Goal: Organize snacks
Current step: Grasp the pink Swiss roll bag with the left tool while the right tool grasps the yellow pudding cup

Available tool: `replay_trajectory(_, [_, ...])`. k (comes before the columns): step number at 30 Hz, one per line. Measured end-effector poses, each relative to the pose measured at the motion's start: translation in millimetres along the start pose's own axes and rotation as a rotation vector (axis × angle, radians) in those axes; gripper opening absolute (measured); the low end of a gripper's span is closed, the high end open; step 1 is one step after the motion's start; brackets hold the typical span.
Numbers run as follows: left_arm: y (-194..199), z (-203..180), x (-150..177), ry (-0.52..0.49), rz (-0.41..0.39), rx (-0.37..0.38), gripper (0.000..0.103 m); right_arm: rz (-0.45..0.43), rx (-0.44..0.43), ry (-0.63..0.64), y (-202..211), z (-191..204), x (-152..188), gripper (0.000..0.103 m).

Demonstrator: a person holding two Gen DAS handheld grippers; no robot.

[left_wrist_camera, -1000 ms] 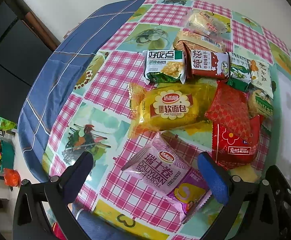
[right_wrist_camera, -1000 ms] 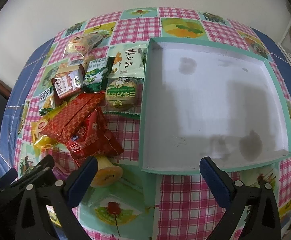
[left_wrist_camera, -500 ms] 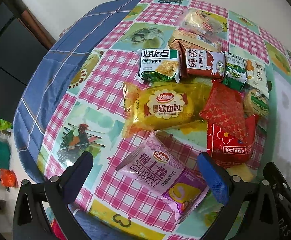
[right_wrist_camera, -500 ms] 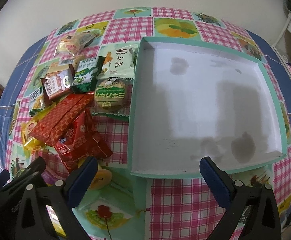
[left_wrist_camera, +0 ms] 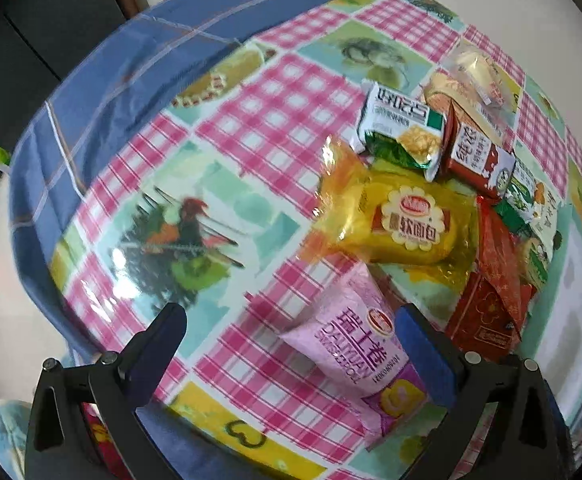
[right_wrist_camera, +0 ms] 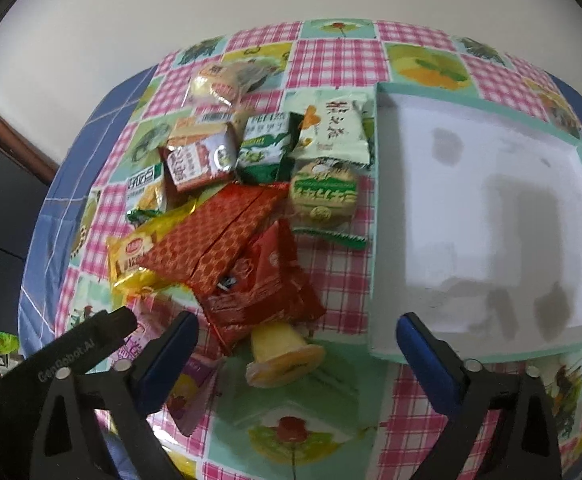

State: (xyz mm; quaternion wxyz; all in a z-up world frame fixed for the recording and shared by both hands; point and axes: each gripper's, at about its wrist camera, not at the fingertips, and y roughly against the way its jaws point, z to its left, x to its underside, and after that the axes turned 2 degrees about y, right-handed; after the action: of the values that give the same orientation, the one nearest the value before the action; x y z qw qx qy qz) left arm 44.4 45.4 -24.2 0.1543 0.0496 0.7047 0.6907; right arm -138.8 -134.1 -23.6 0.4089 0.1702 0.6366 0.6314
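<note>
While my left gripper (left_wrist_camera: 291, 354) and right gripper (right_wrist_camera: 297, 354) gape wide and hold nothing, the tray (right_wrist_camera: 375, 208) beyond my right jaws holds no snack yet.

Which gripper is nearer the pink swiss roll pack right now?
Left. The left gripper hangs over the pink swiss roll pack, the pack partly between its open fingers. The right gripper is beside it, over the yellow cake.

"DALIYUAN SWISS ROLL" and large purple Chinese characters are printed on the pink packet (left_wrist_camera: 355, 356), which lies between the fingers of the left claw (left_wrist_camera: 291, 344), close to its right finger. Beyond that claw, "软面包" is read on the yellow bread packet (left_wrist_camera: 407, 224). "GenRobot.AI" is marked on the black claw arm (right_wrist_camera: 67, 356) left of the right claw (right_wrist_camera: 297, 354).
</note>
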Motion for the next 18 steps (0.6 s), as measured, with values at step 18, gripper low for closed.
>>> replay_trajectory(18, [-35, -53, 36, -0.118, 0.119, 0.038, 0.066, 0.116, 0.062, 0.144, -28, 17, 24, 0.048])
